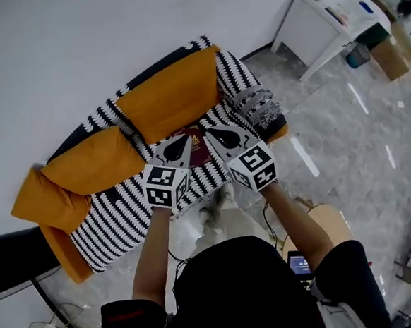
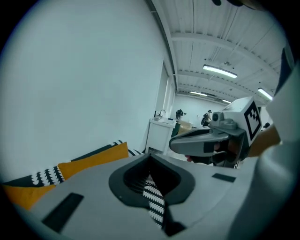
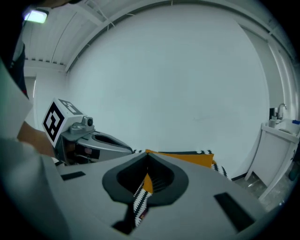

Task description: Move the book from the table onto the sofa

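Fabric in a black-and-white zigzag covers the sofa [image 1: 117, 216], which stands against a white wall with orange cushions [image 1: 168, 99] propped along its back. The book [image 1: 198, 150] lies flat on the seat, near the middle of the sofa and just in front of the cushions. Its cover is dark red, with a small gold emblem near the upper edge; nothing more of the print can be made out. Only a narrow strip of the cover shows in the head view, since the two gripper noses overlap its left and right sides.

The left gripper [image 1: 185, 136] and the right gripper [image 1: 208, 131] are held side by side above the seat, noses close together and angled towards the sofa back. Each gripper view shows its own jaws pressed together with nothing between them: only zigzag fabric and a bit of orange cushion appear through the slit. Neither gripper has hold of the book.

A white table [image 1: 315, 24] stands well apart to the right, on a glossy pale floor [image 1: 352, 134].
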A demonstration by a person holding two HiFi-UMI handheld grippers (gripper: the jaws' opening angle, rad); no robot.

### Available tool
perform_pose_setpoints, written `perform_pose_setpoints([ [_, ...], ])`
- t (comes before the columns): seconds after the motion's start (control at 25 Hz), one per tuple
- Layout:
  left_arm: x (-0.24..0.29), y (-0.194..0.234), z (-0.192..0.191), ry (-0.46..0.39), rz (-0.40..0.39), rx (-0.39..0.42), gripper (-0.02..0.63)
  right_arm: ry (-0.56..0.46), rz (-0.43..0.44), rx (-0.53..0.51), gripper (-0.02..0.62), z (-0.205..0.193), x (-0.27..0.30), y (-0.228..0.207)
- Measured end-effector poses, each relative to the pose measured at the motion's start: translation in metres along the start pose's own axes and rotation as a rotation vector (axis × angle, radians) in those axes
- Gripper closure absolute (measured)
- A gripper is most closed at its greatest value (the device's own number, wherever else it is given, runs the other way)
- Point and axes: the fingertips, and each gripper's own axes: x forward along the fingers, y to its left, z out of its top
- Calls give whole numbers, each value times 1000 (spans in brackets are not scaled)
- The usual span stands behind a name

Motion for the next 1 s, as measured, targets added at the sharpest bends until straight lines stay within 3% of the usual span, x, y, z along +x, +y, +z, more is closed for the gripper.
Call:
perform_pose_setpoints([
  [0.52,-63,-40,57,-160,-42,71,589,-105,-53,-18,578,42,-47,46],
  [1.0,-102,-76,70,-231,-84,132,589,-201,-97,-58,578,63,-87,83],
])
